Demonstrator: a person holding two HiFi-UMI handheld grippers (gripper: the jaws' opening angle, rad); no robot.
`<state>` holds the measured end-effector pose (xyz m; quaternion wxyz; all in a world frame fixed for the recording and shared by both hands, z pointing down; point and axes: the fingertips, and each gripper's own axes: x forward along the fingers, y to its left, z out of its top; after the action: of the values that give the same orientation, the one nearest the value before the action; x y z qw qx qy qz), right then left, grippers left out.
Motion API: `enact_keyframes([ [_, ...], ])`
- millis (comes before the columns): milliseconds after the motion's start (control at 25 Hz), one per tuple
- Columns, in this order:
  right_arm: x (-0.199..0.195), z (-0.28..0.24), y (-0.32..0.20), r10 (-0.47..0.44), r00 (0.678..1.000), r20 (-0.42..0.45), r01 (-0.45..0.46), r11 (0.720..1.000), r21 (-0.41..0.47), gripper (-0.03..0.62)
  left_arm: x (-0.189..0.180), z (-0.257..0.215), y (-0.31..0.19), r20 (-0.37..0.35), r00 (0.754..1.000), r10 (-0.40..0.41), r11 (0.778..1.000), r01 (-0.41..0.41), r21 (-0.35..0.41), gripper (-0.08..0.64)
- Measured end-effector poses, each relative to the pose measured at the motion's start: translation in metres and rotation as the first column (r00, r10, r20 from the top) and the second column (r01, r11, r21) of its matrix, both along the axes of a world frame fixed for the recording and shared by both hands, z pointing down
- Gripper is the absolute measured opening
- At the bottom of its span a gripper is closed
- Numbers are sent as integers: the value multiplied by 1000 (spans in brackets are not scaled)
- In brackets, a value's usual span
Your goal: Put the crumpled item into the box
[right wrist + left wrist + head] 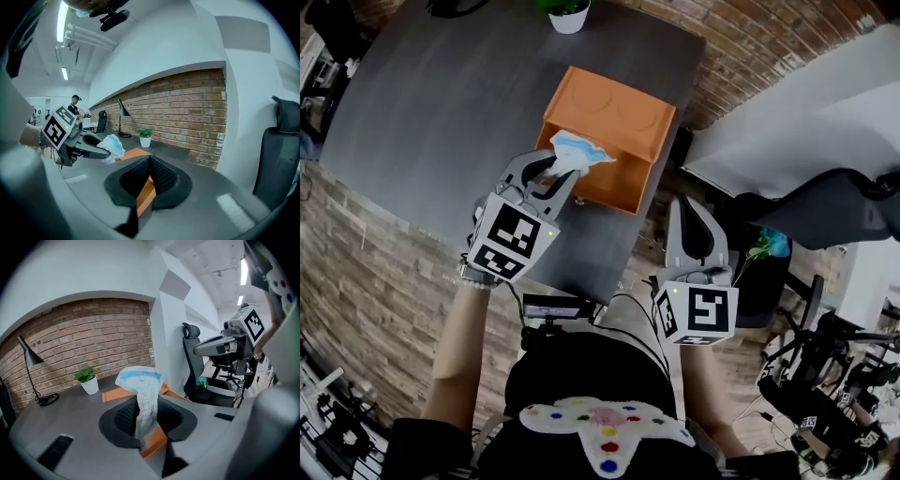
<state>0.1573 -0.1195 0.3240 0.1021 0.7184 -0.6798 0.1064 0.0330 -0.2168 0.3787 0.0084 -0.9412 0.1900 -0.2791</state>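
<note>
Closest to you is your own torso, with a white pad (605, 427) of coloured dots on it. Just beyond it, your right hand-held gripper (692, 208) hangs off to the right of the surface (431, 103) and the box (614, 112). Its jaws are together with nothing between them, and its own view shows the two ribbed pads meeting in a line. It looks parked out of the way, since this job seems to need only one hand.

Your left hand-held gripper (561, 171) points forward and slightly down. It is clamped on the item (581, 150), a crumpled white wrapper with a blue band. The jaws pinch its lower, twisted part, so the bulky top stands free beyond the fingertips and should fall away easily on release. Seen from your head, the item sits over the near edge of the orange box, not yet inside it. The box rests on the dark grey surface, well short of a small potted plant (569, 14) at the far edge.

You appear to be at the carrying step, close to the end. Next, the item needs to go further over the box's middle before the jaws part. Light paper may cling to a pad or land on the rim.
</note>
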Motion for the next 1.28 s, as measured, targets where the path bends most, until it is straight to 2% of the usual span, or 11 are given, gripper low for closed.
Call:
enact_keyframes([
  [280,8,14,7,40,999,12,-40,999,-25,9,22,43,0,94,987,128,990,-121,-78,86],
  [480,9,20,13,49,999,13,-49,998,-41,9,32,70,2,154,972,178,976,-155,-153,86],
  [720,9,22,15,57,998,30,-56,998,-32,9,37,97,5,228,940,252,955,-204,-215,94],
  [840,10,26,16,73,997,41,-71,997,-35,9,39,106,5,254,931,260,952,-204,-228,112],
  [1080,11,31,17,83,995,60,-81,996,-40,9,43,119,11,298,914,275,947,-203,-249,202],
  [1160,11,32,16,81,995,60,-79,996,-41,9,43,120,10,301,915,270,948,-199,-248,219],
  [1280,12,32,15,76,996,55,-73,996,-41,9,45,115,6,279,929,244,957,-183,-226,224],
])
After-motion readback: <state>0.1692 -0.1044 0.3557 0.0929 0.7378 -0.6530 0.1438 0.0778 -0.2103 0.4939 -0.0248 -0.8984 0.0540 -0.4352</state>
